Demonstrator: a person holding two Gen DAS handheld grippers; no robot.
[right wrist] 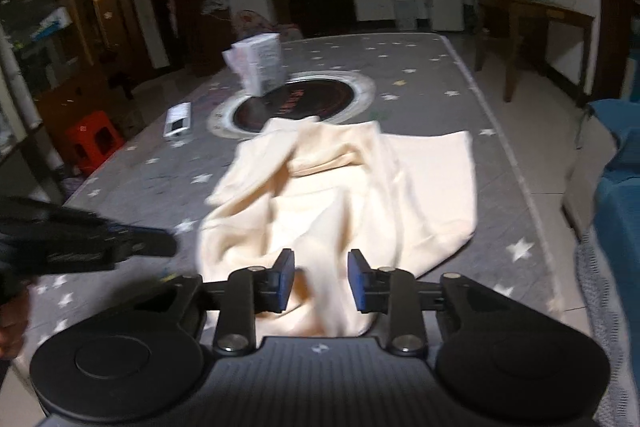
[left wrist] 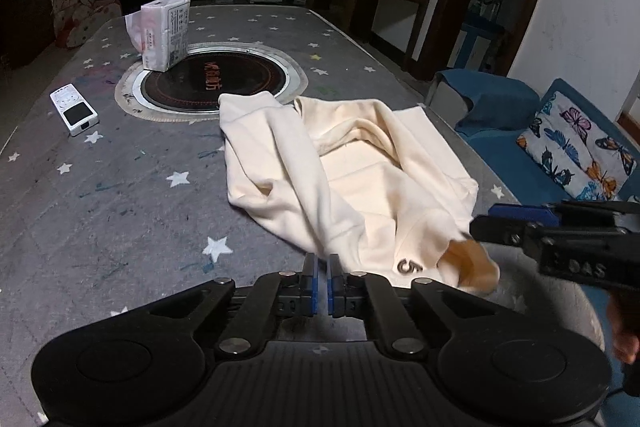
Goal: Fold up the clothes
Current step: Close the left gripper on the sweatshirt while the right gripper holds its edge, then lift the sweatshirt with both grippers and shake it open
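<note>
One cream sweatshirt (left wrist: 352,179) lies crumpled on the grey table cover with white stars (left wrist: 120,211), on the near right part of the table, and its far edge reaches the round black induction cooktop (left wrist: 216,83) in the middle. The cloth is plain and soft, with deep folds; a long part, probably a sleeve, runs across from the far left to the near edge, and a dark figure "5" is printed near the hem. One corner of the hem is turned up and shows a more orange inside. In the right wrist view the same garment (right wrist: 344,195) looks blurred, so small details there are not sure. The left gripper (left wrist: 322,269) has its two blue-padded jaws nearly together, with only a thin gap, at the near edge of the sweatshirt; I cannot tell if some cloth is pinched between them. The right gripper (right wrist: 321,277) has its jaws wide apart, and the cloth lies between and under them without being squeezed. Apart from the garment I count one white remote control (left wrist: 74,109) on the left side, one white paper pack (left wrist: 166,33) standing on the rim of the cooktop, and one butterfly cushion (left wrist: 580,143) on the blue sofa (left wrist: 516,155) to the right.
</note>
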